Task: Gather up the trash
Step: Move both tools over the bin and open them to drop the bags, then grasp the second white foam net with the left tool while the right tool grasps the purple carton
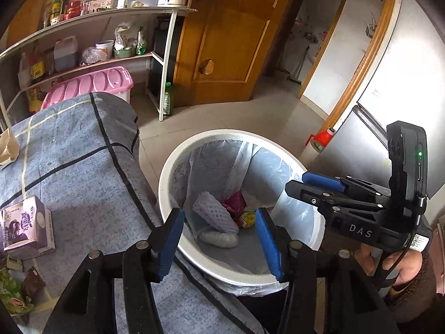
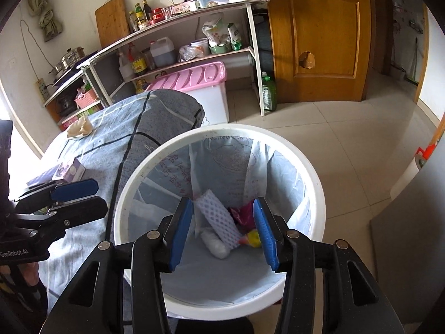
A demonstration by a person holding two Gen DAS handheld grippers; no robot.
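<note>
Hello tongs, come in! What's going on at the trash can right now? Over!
Left tongs open, empty. Right tongs open, empty, over white bin. Foam net and wrappers inside. Purple carton waits on table. Nothing blocking.

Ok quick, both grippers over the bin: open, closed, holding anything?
Left gripper: open, nothing between its fingers, at the edge of the white trash bin.
Right gripper: open, empty, above the bin.

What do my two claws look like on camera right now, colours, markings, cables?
Both claws are black linkage frames with silver rivets and blue ribbed pads. The right claw carries white "DAS" lettering, a small QR sticker, a black cable, and an upright black module with a green light. The left claw is marked "GenRobot.AI". A bare hand grips the right handle.
</note>
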